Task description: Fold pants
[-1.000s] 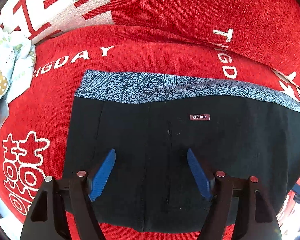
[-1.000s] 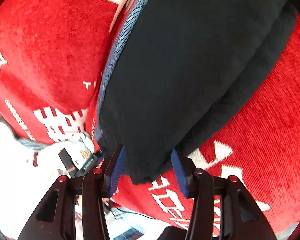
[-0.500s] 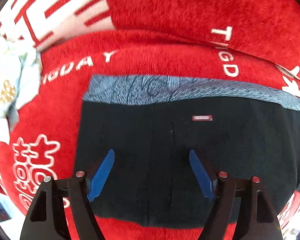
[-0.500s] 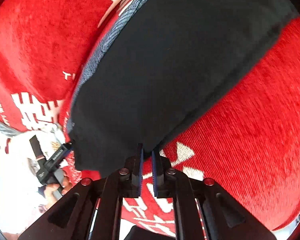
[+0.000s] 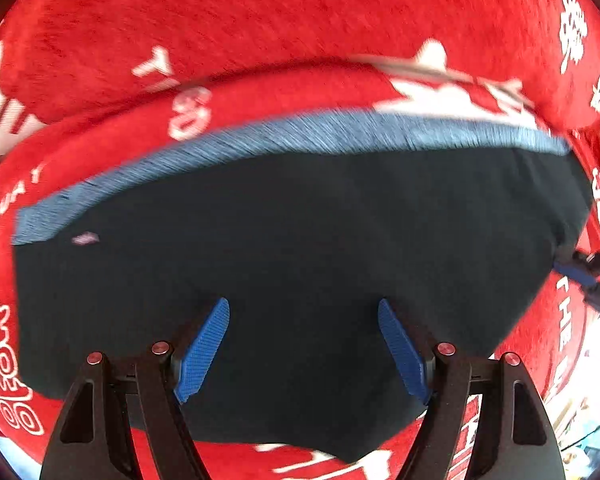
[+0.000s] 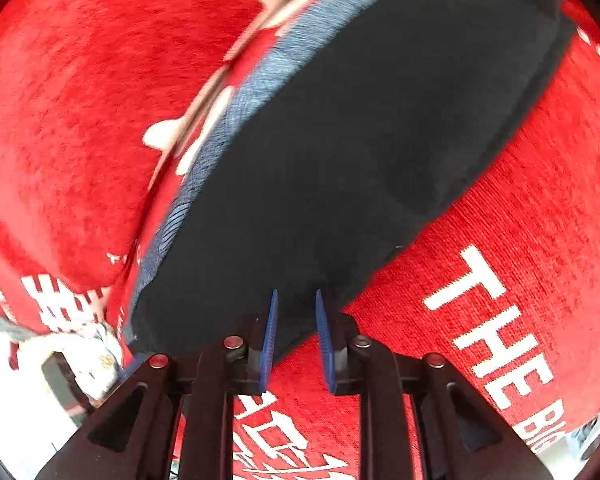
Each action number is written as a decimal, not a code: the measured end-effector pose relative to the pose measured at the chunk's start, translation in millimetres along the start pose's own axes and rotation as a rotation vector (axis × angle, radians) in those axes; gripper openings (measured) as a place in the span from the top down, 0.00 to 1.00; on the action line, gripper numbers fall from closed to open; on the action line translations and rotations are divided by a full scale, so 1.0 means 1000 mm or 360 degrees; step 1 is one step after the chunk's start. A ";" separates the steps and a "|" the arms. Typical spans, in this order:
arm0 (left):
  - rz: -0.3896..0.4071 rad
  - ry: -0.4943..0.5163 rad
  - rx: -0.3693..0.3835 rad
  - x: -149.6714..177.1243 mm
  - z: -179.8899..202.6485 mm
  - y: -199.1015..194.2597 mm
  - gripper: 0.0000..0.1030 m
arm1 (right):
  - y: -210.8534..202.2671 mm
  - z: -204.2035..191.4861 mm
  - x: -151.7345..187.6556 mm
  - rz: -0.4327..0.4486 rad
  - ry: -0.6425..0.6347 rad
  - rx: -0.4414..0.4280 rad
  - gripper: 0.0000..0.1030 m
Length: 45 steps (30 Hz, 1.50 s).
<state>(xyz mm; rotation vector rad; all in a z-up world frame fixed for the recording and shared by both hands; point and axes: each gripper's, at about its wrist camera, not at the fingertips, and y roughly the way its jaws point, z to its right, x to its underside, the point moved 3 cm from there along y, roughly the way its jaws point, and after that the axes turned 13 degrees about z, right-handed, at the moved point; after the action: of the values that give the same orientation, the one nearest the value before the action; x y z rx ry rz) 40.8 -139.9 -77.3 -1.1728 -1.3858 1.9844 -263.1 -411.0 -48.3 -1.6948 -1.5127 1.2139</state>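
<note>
From the left wrist, the pants [image 5: 300,264] lie flat on the red blanket [image 5: 260,20], blue waistband [image 5: 320,132] at the far edge; the left gripper [image 5: 303,350] hovers above them, jaws wide apart, holding nothing. From the right wrist, the right gripper [image 6: 295,334] has its jaws nearly together, pinching the pants' near edge [image 6: 296,280]. Such a shallow pinch may slip and spoil the fold.

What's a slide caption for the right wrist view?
Right gripper, jaws narrowly parted around the near edge of folded black pants on a red blanket.
</note>
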 end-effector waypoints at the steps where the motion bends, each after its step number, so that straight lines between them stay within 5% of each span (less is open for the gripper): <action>1: -0.0013 0.0013 -0.0022 0.003 0.004 0.004 0.23 | -0.003 0.003 -0.002 0.0007 0.0010 -0.0023 0.78; 15: -0.0024 0.0060 -0.0149 0.005 0.033 0.018 0.23 | -0.032 0.048 -0.029 0.0101 0.0201 -0.0091 0.76; 18: -0.0029 0.0061 -0.0160 0.003 0.039 0.021 0.22 | -0.037 0.055 -0.034 0.0158 0.0208 -0.0057 0.64; 22: -0.0040 0.0058 -0.0168 -0.003 0.046 0.027 0.22 | -0.027 0.066 -0.046 0.0141 0.0258 -0.0107 0.62; 24: -0.0045 0.0059 -0.0171 -0.005 0.045 0.027 0.22 | -0.023 0.061 -0.051 0.0132 0.0213 -0.0126 0.94; 29: -0.0046 0.0076 -0.0184 -0.008 0.051 0.030 0.21 | -0.025 0.076 -0.049 0.0127 0.0129 -0.0005 0.94; 34: -0.0091 0.0010 -0.0176 -0.022 0.059 0.022 0.22 | -0.052 0.100 -0.061 0.0231 0.0234 -0.0089 0.90; 38: -0.0048 0.0038 -0.0121 -0.039 0.089 0.019 0.22 | -0.078 0.137 -0.102 0.0400 0.0349 -0.0026 0.66; 45: -0.0088 0.0044 -0.0175 -0.033 0.110 0.048 0.22 | -0.080 0.206 -0.152 0.0551 0.0730 -0.0125 0.66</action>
<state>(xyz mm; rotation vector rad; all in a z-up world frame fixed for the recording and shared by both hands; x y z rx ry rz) -28.5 -241.5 -93.4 -1.1917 -1.5139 1.8680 -476.1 -573.1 -29.7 -2.1703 -1.0308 0.8432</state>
